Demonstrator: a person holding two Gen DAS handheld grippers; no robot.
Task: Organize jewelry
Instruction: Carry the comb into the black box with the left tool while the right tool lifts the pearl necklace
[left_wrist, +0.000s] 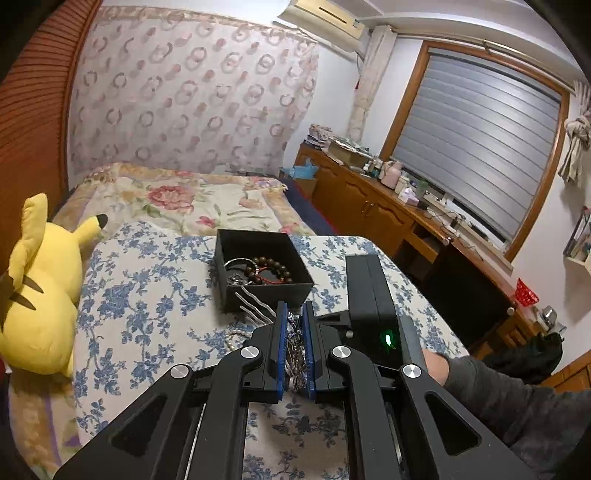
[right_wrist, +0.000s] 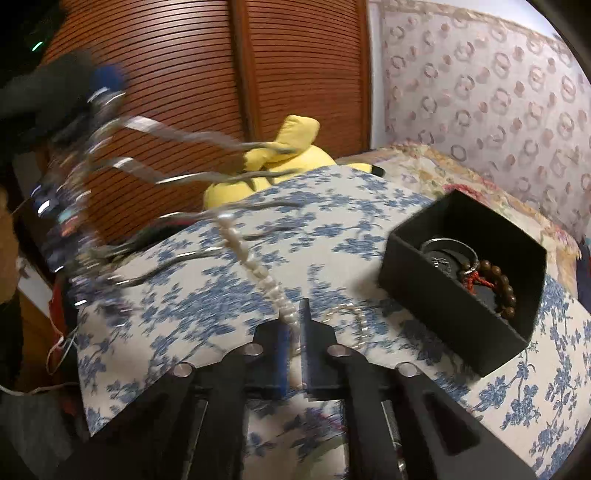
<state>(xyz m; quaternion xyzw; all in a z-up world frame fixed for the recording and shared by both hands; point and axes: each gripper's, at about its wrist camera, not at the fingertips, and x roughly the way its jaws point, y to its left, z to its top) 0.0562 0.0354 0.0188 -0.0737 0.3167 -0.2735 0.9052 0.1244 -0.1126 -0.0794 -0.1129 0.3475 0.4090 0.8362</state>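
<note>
A silver hair comb (left_wrist: 255, 308) with several wavy tines sticks out of my left gripper (left_wrist: 294, 312), whose blue pads are shut on its ornate head. In the right wrist view the same comb (right_wrist: 166, 131) hangs blurred at the upper left, held by the left gripper (right_wrist: 103, 92). My right gripper (right_wrist: 293, 321) is shut on a white pearl strand (right_wrist: 258, 266) that runs up from its pads to the comb's tines. An open black box (right_wrist: 417, 273) lies on the floral cloth to the right, holding a brown bead bracelet (right_wrist: 506, 291), a red cord and a silver bangle.
The box (left_wrist: 266, 291) sits on a blue-flowered cushion (left_wrist: 147, 295) on the bed. A yellow plush toy (left_wrist: 40, 295) lies at the left edge. The right gripper's black body (left_wrist: 369, 291) and a grey sleeve (left_wrist: 498, 398) are on the right. A wooden cabinet (left_wrist: 369, 210) runs under the window.
</note>
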